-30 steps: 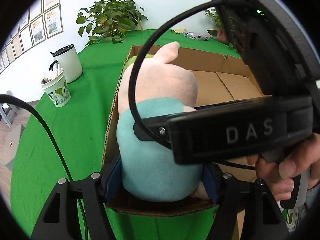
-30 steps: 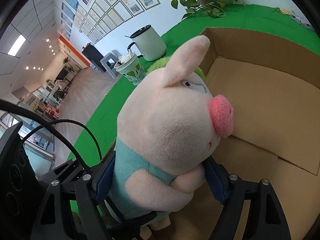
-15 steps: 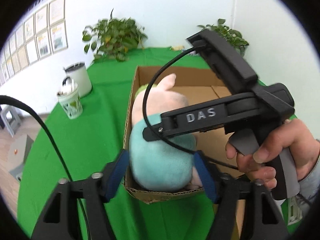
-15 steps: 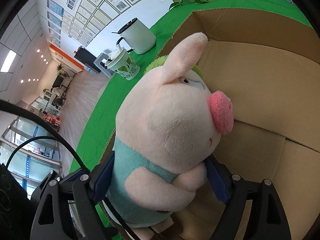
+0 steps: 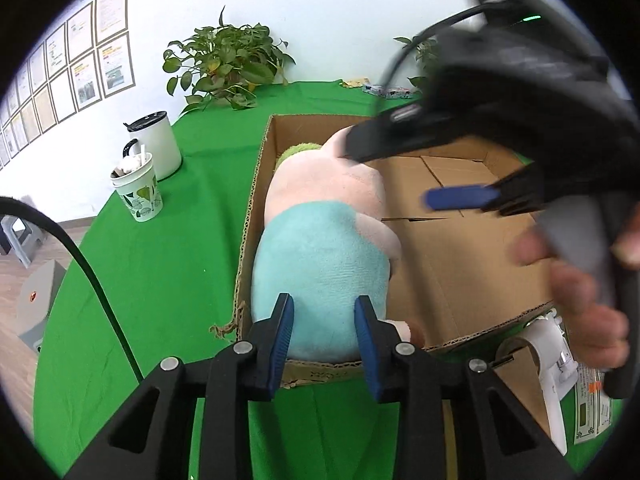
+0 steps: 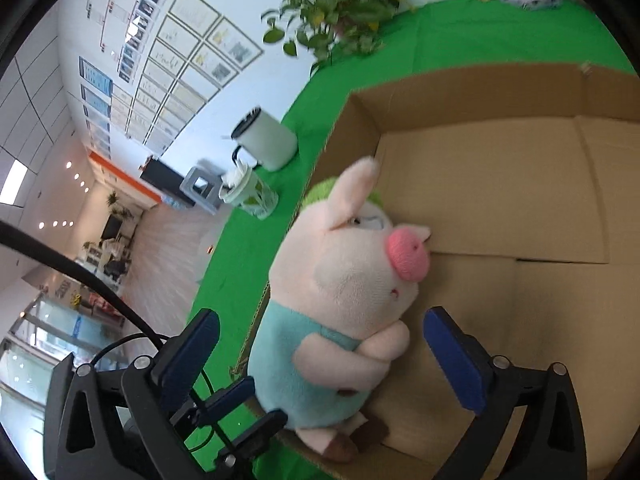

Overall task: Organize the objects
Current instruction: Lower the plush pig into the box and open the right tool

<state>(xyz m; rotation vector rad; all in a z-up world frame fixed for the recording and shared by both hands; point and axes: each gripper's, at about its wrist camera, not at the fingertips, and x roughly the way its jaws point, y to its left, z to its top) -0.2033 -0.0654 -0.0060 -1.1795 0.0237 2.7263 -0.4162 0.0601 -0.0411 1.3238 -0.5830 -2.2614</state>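
- A plush pig point(image 5: 320, 256) in a teal top is seen sitting upright inside a cardboard box point(image 5: 452, 264), in the near-left corner, its back against the left wall and its pink snout turned toward the box floor
- The right gripper point(image 6: 320, 356) is shown with its blue pads spread wide on either side of the toy; neither pad is seen touching the plush, so the pig is judged to be released and resting on its own
- The left gripper point(image 5: 324, 344) is held at the near edge of the box, its pads partly apart with the teal back of the pig showing between them; whether the pads actually press the fabric cannot be told from the pictures, as the tips may sit in front of the toy
- A green fuzzy shape point(image 5: 298, 150) is glimpsed behind the pig's head; what it is cannot be made out
- The box is set on a bench point(image 5: 168, 248) draped in green cloth, where a white lidded jug point(image 5: 154, 144) and a leaf-printed cup point(image 5: 138, 190) are left standing well apart from the box, with a potted plant point(image 5: 224, 68) beyond
- The placing of the pig is judged all but done; what is left appears to be the clearing of both grippers, and perhaps small packets near the right of the box
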